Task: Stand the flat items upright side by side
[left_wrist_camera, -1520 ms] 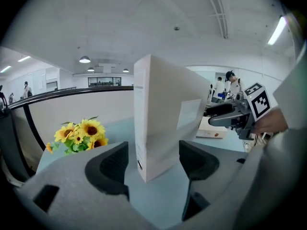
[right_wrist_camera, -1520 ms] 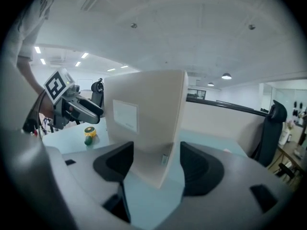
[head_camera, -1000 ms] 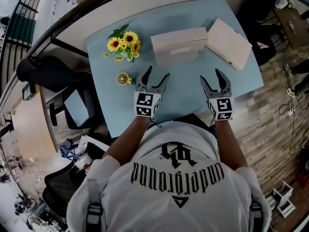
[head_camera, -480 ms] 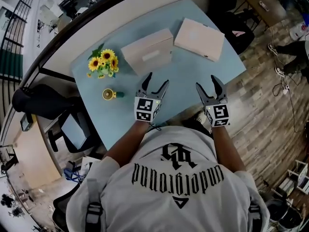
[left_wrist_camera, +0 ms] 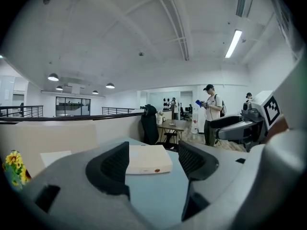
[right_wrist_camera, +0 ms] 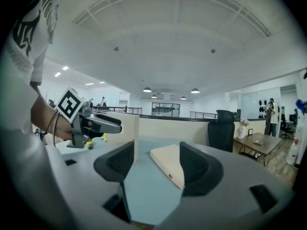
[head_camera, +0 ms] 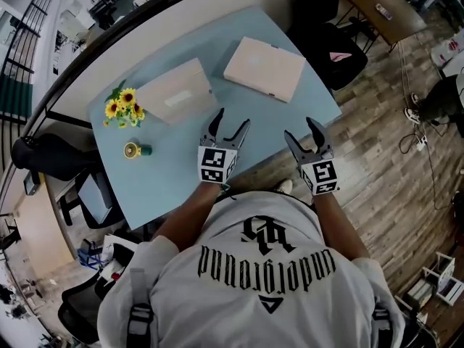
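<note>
Head view — approach step: left gripper [head_camera: 232, 118] and right gripper [head_camera: 300, 127] both agape, empty, short of flat-lying beige case [head_camera: 264, 67] and second case [head_camera: 176, 91] on blue table [head_camera: 174, 172] — next, likely an edge grip and tilt upright.

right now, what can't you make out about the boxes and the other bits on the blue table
- Small yellow-and-green object, head view: too small to identify.
- Red mark on the lying flat beige box, left gripper view: too small to read.
- Upright beige box, right gripper view: its base is hidden behind a pad of the right tongs.
- Yellow sunflower bunch, left gripper view: cut off by the dark lens edge.
</note>
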Available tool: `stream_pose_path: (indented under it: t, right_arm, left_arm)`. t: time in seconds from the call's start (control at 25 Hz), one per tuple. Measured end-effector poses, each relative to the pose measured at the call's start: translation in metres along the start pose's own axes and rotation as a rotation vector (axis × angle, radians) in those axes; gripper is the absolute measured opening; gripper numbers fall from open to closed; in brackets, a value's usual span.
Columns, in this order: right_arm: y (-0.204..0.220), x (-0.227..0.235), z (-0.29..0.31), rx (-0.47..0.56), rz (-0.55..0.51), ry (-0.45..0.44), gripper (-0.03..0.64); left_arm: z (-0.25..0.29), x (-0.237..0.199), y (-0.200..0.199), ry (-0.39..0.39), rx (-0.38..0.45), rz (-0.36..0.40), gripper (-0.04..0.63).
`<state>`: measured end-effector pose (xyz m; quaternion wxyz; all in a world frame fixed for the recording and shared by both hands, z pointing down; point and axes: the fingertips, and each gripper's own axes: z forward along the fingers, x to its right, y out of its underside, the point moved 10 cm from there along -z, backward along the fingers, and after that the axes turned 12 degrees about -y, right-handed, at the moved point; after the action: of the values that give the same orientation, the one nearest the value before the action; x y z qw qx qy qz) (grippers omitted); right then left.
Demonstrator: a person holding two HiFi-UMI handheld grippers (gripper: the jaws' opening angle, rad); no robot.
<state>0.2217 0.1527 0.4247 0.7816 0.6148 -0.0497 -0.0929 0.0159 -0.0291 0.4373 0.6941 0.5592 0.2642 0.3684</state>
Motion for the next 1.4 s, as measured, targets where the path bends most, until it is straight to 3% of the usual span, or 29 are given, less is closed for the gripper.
stream_pose_path:
  t: [0.28,0.56,0.92,1.4]
  right_arm:
    - [0.019,0.074,-0.042,0.002,-0.021,-0.105,0.298]
    - [0.026,0.116,-0.048,0.006,-0.010,-0.141,0.293]
    - [0.020,0.153,-0.005,-0.003,0.010,-0.166,0.295]
    - [0.010,0.181,0.089,-0.059,0.005,-0.250,0.295]
  left_arm:
    - [0.049,0.086,-0.016,-0.053,0.001,-0.017,0.330]
    - [0.072,0.120,-0.028,-0.071,-0.012,-0.007,0.331]
    - [0.113,0.108,-0.029,-0.087,-0.025,-0.015,0.330]
    - [0.148,0.053,-0.021,-0.114,-0.091,-0.080,0.331]
